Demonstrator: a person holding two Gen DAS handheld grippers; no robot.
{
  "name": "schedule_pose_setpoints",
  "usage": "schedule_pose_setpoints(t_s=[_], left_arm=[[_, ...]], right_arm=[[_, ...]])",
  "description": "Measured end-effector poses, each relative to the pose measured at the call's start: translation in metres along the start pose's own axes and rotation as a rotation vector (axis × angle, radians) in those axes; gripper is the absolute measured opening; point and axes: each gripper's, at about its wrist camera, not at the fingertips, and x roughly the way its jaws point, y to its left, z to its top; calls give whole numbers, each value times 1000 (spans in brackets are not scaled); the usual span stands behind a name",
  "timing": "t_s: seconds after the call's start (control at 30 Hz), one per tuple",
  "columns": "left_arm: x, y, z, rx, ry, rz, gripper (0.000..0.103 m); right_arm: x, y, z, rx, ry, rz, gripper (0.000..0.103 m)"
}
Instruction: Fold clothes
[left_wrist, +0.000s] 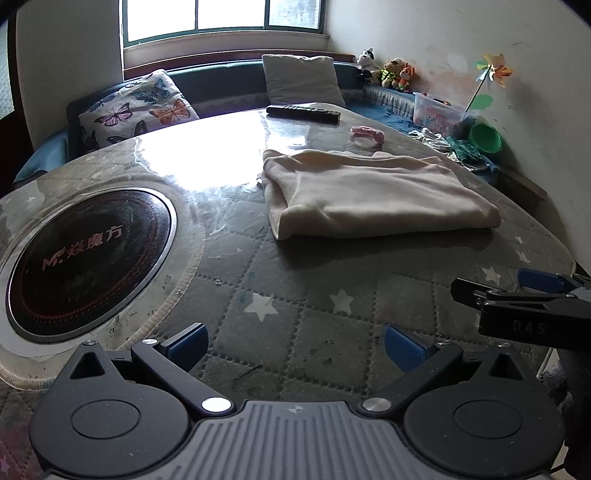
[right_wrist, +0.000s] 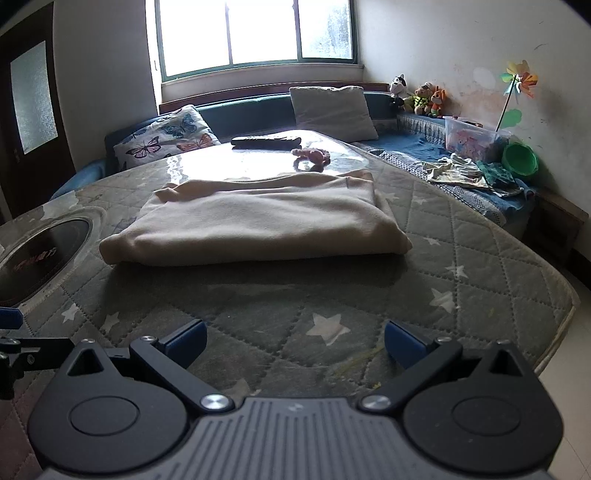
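A cream garment (left_wrist: 373, 194) lies folded in a flat rectangle on the quilted star-pattern table cover (left_wrist: 295, 295). In the right wrist view the cream garment (right_wrist: 258, 221) lies straight ahead, mid-table. My left gripper (left_wrist: 295, 349) is open and empty, held above the cover near the front edge, well short of the garment. My right gripper (right_wrist: 295, 345) is open and empty too, above the cover in front of the garment. The right gripper also shows at the right edge of the left wrist view (left_wrist: 524, 295).
A round black induction cooktop (left_wrist: 85, 258) is set into the table at the left. A remote control (left_wrist: 303, 112) and a pink toy (left_wrist: 367, 134) lie at the far side. A sofa with pillows, loose clothes (right_wrist: 472, 171), a plastic box and a green bowl lies beyond.
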Motion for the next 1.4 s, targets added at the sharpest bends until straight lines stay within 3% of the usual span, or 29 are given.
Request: schedule_pose_setpoints(t_s=[0.77,1.4], left_arm=[[10,-6,-5,26,18,-9,103],[4,-18,-2,80,-13,-3,103]], right_arm=[[4,3,0,-1,-6,-15,103],[6,1,2,15,-13,-19,103]])
